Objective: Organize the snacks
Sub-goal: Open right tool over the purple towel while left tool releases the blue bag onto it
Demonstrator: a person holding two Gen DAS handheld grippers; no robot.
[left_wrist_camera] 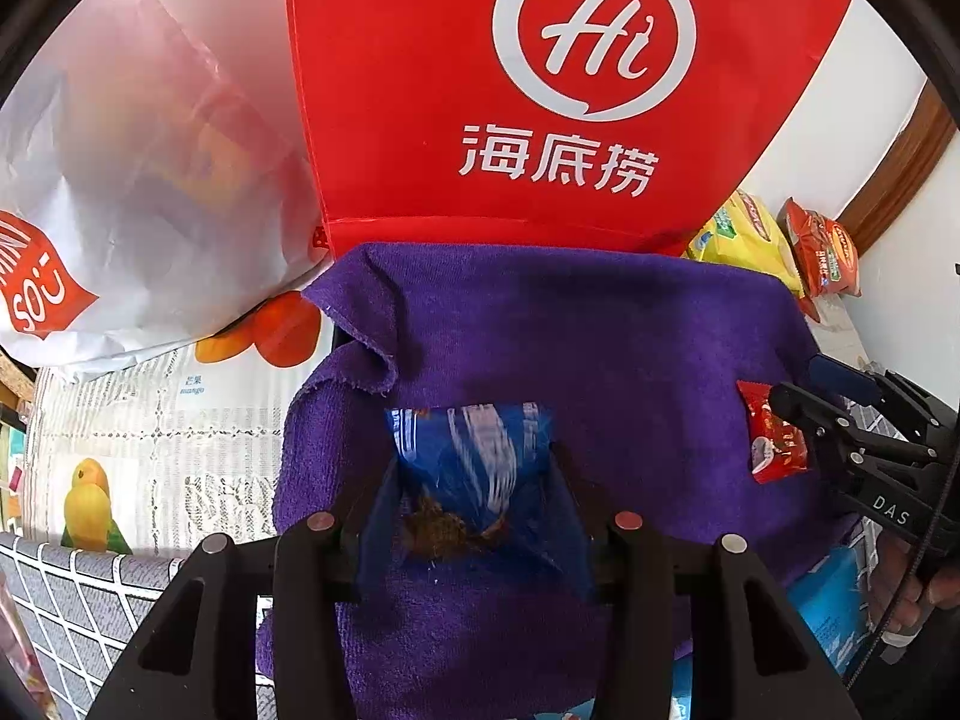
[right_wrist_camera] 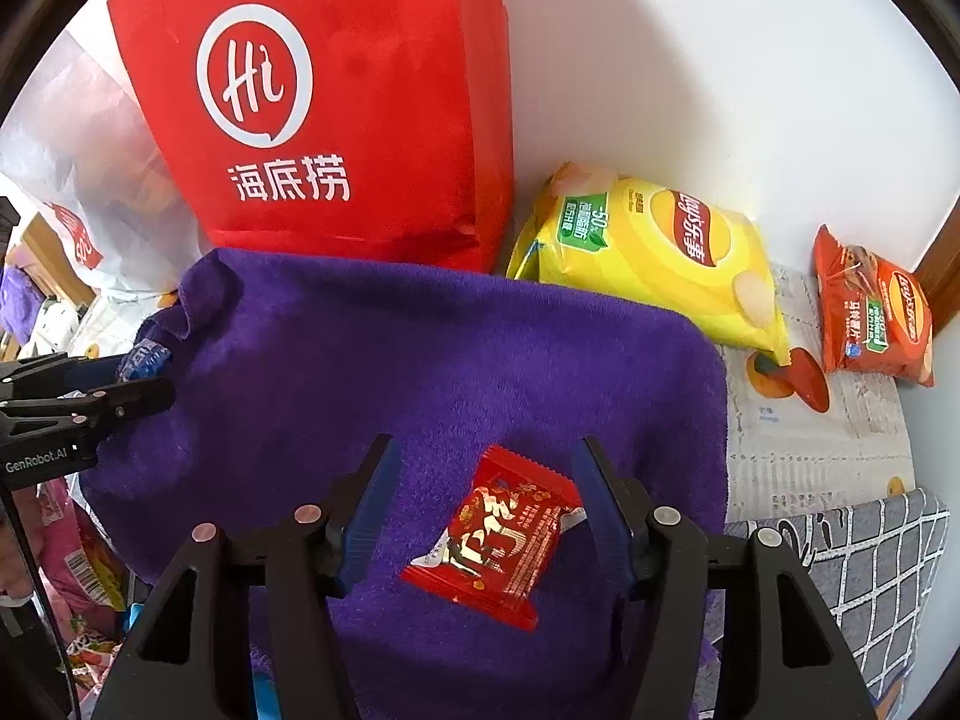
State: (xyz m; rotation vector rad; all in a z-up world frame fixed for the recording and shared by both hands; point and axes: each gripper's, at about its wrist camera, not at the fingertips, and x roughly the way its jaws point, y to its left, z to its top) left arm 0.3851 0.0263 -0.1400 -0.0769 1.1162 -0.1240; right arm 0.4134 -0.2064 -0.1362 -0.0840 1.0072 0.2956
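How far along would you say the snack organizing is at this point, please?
Early. Nothing looks put away yet. In hand: the left gripper is shut on the blue packet; the right gripper is open around the red packet on the purple towel. Left: the yellow chips and orange chips by the wall.

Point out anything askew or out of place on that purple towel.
The purple towel is rumpled: its far-left corner is folded over in a ridge. The small red snack packet lies crooked between the open fingers of the right gripper. The left gripper is gripping a blue snack packet.
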